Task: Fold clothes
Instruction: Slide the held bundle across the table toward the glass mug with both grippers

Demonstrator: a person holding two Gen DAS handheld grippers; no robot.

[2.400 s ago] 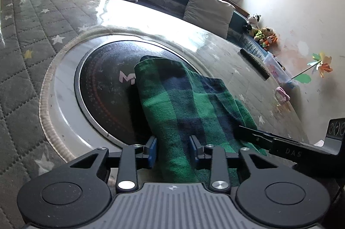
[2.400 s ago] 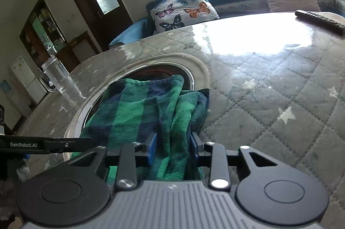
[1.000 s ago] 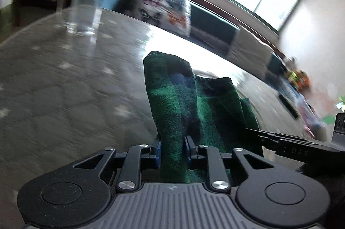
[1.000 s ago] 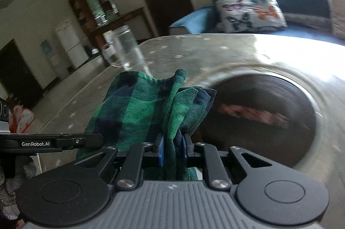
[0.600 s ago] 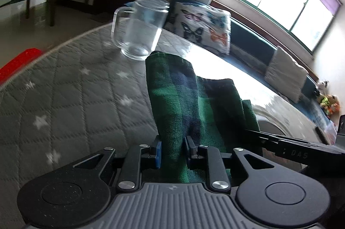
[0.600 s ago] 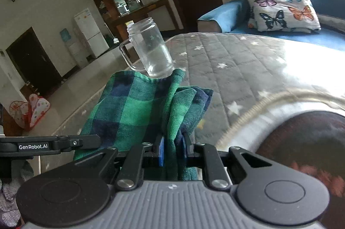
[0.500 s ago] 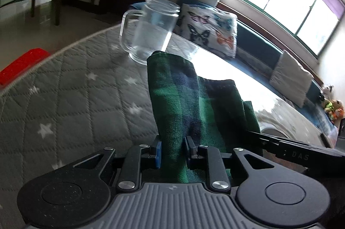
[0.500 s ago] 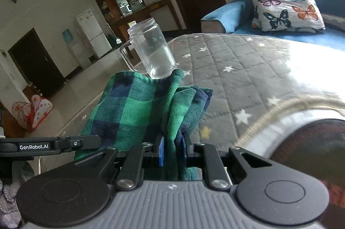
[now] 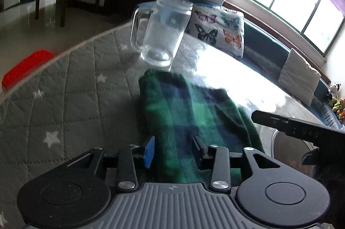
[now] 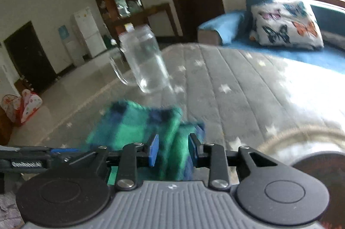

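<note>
A green and blue plaid cloth (image 9: 189, 121) lies bunched on the grey quilted table cover (image 9: 82, 99), just in front of a glass mug (image 9: 163, 35). My left gripper (image 9: 174, 151) straddles its near end with the jaws opening, and the blue pads stand off the fabric. My right gripper (image 10: 173, 150) straddles a fold of the same cloth (image 10: 138, 121). Its jaws are also opening, with gaps beside the fabric. Each gripper's finger shows at the edge of the other's view: the right gripper (image 9: 291, 127) and the left gripper (image 10: 25, 162).
The glass mug (image 10: 144, 63) stands close behind the cloth. A dark round inset (image 10: 319, 164) lies in the table to the right. A butterfly pillow (image 9: 217, 30) rests on the sofa beyond. The table edge curves on the left, above a red object (image 9: 25, 65) on the floor.
Both grippers carried the cloth from the dark round inset over to the mug. Their jaws then spread and let go, and the cloth sank onto the table cover.
</note>
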